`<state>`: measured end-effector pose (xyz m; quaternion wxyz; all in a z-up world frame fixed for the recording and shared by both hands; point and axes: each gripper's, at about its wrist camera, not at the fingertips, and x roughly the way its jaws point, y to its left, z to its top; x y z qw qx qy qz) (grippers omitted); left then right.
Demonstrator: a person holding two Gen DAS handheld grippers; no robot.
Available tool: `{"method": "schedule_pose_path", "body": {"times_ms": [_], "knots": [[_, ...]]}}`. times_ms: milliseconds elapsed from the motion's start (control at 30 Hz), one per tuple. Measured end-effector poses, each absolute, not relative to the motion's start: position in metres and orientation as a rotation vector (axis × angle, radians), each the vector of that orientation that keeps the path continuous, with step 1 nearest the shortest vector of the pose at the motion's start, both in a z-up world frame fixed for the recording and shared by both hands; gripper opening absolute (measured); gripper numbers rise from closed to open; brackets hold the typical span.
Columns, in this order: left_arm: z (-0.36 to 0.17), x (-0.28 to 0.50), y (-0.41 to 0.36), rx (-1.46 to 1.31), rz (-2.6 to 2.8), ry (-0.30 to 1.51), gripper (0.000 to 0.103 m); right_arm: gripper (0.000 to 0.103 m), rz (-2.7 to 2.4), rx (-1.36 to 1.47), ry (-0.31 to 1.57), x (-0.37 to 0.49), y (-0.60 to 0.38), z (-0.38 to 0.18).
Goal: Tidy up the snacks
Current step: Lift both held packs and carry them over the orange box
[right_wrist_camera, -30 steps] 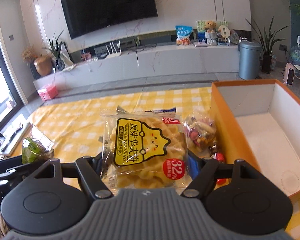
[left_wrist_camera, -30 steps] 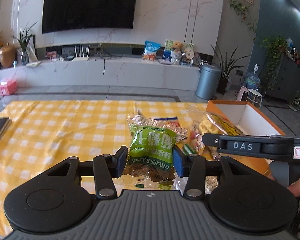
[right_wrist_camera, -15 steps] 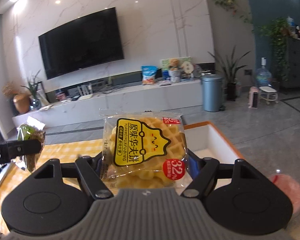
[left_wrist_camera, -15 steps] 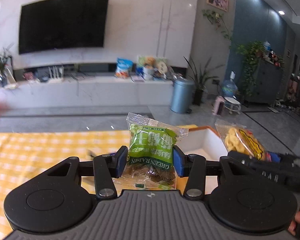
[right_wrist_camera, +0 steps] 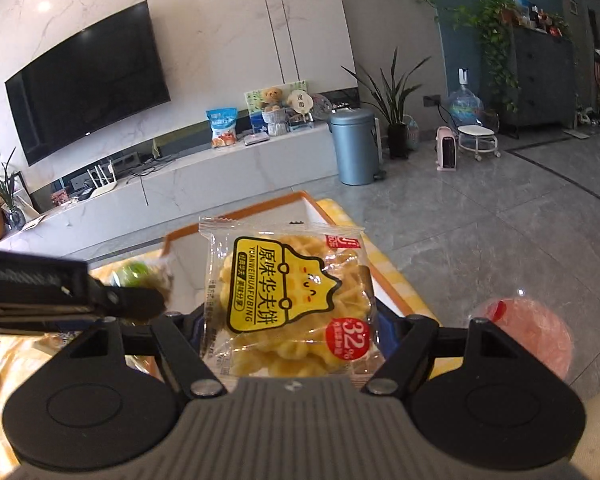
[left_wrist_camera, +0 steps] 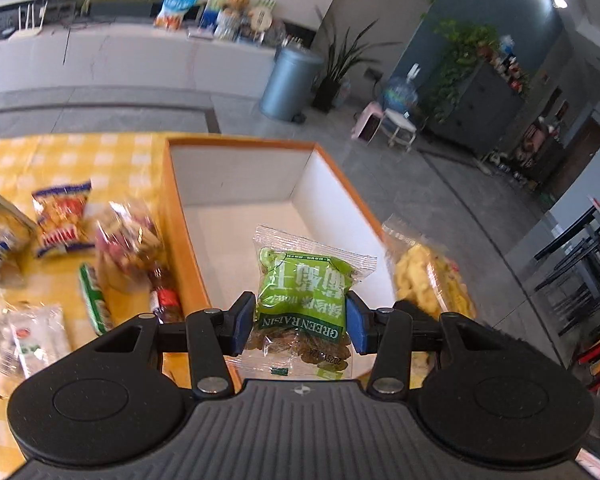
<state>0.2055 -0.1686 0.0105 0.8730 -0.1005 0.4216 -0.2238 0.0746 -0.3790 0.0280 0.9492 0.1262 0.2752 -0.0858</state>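
- Hovering now above the orange box (left_wrist_camera: pixel 188 256), the left gripper (left_wrist_camera: pixel 300 320) stays clenched on the green raisin packet (left_wrist_camera: pixel 304 292); a second ago it held that packet over the checked tablecloth (left_wrist_camera: pixel 80 152).
- Beside it, the right gripper (right_wrist_camera: pixel 292 332) has likewise carried its waffle packet (right_wrist_camera: pixel 288 300) to the box (jaws tight on the wrapper).
- Both carries look finished; letting go into the white interior seems next.
- Other snacks (left_wrist_camera: pixel 64 220) lie on the cloth, left of the box.
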Motion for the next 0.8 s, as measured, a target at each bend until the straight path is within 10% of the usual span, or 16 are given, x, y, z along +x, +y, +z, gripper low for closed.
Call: {"method": "schedule_pose_path", "body": {"times_ms": [800], "knots": [[-0.014,0.200,-0.179,-0.072,-0.400,0.992,0.050,0.074,0.034,0.036,0.871,0.131,-0.367,-0.014]]}}
